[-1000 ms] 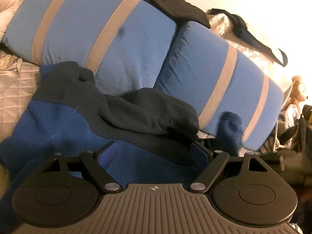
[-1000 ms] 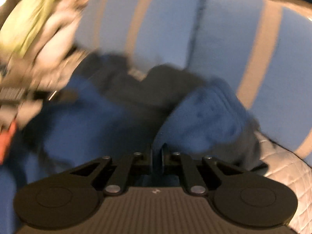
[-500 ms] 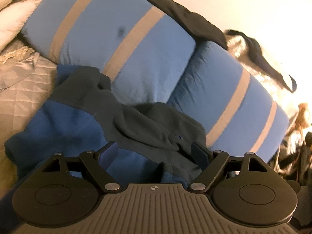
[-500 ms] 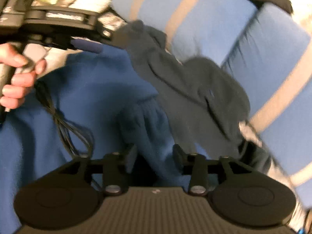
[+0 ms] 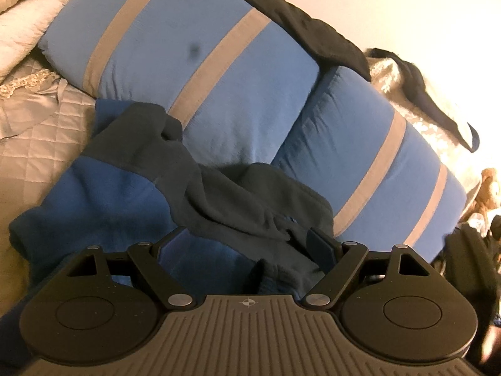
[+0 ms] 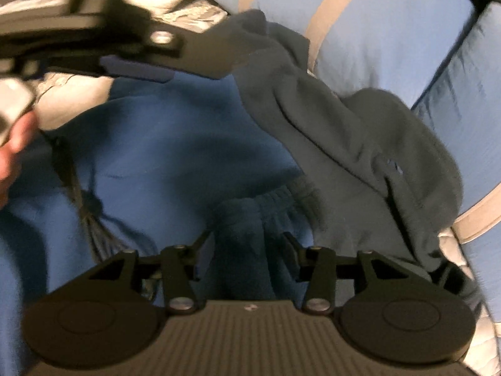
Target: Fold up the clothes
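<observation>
A blue sweatshirt (image 5: 103,194) with a dark grey hood (image 5: 250,200) lies on the bed against the pillows; it also shows in the right wrist view (image 6: 175,144), with its hood (image 6: 360,144) at the right. My left gripper (image 5: 249,244) is open just above the sweatshirt's chest and hood. It shows in the right wrist view (image 6: 137,69) at the upper left, blurred. My right gripper (image 6: 247,241) is open, and a blue sleeve cuff (image 6: 247,219) lies between its jaws, not clamped.
Two blue pillows with beige stripes (image 5: 219,62) lean behind the sweatshirt. A dark garment (image 5: 313,37) drapes over their top. A quilted beige bedspread (image 5: 37,138) lies at the left, a white duvet (image 5: 28,18) above it. A black cable (image 6: 78,200) hangs from the hand.
My right gripper opened and let go of the blue sleeve, which now lies folded in on the chest. My left gripper stayed open and drew nearer to the hood.
</observation>
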`<state>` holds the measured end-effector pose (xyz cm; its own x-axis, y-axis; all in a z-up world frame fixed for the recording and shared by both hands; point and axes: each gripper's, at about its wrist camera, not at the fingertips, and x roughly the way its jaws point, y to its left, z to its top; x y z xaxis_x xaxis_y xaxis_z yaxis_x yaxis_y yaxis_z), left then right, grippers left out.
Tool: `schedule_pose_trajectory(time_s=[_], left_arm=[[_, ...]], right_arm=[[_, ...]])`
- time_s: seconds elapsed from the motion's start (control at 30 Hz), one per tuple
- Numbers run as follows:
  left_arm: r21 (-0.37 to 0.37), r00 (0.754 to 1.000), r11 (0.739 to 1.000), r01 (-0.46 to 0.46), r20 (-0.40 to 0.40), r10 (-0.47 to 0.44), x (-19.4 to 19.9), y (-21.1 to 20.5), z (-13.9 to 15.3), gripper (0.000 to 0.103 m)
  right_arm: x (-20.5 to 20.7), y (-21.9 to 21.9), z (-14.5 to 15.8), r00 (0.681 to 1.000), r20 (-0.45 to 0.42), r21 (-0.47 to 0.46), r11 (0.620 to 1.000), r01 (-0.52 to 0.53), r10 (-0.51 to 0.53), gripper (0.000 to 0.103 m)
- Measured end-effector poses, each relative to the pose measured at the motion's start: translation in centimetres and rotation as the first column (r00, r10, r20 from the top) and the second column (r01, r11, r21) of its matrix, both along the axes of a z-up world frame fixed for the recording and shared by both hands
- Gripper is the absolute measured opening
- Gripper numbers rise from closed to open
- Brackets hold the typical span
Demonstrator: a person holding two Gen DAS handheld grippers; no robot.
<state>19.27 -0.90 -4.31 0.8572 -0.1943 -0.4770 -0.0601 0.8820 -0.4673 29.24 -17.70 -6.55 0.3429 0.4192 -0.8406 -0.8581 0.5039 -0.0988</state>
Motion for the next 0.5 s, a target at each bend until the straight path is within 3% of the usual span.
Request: schedule_pose_trajectory(time_s=[0.07,0.13,0.2,0.37,0.5], left_arm=[[0.011,1.000,1.000,0.010,-0.007,-0.010,0.1,-0.2,-0.1,0.082],[0.015,1.000,1.000,0.021,-0.013,-0.020,0.2,-0.3,-0.2,0.082],[0.013,1.000,1.000,0.023,-0.016,-0.023,0.2,-0.3,-0.2,0.082],[0.009,1.000,1.000,0.016,-0.008,-0.016,0.0,-0.2,-0.3,0.082],[0.024,1.000,0.999,0.028,0.000,-0.028,0.0,-0.6,-0.2,0.082]], right_arm=[[0.6,0.2,-0.5,1.000,-0.019,-0.003,1.000,0.006,-0.006,0.033],[0.4,0.3,-0.6,1.000,-0.020,-0.008,1.000,-0.007,0.007,0.016],[0.1,0.2,-0.2,1.000,0.008,-0.007,1.000,-0.008,0.008,0.011],[-0.7,-1.5,3.2,0.992,0.121,0.038,0.999,0.030,-0.034,0.009],[-1.0,-4.3,7.3,0.961,0.250,0.094,0.991,0.096,-0.117,0.007]])
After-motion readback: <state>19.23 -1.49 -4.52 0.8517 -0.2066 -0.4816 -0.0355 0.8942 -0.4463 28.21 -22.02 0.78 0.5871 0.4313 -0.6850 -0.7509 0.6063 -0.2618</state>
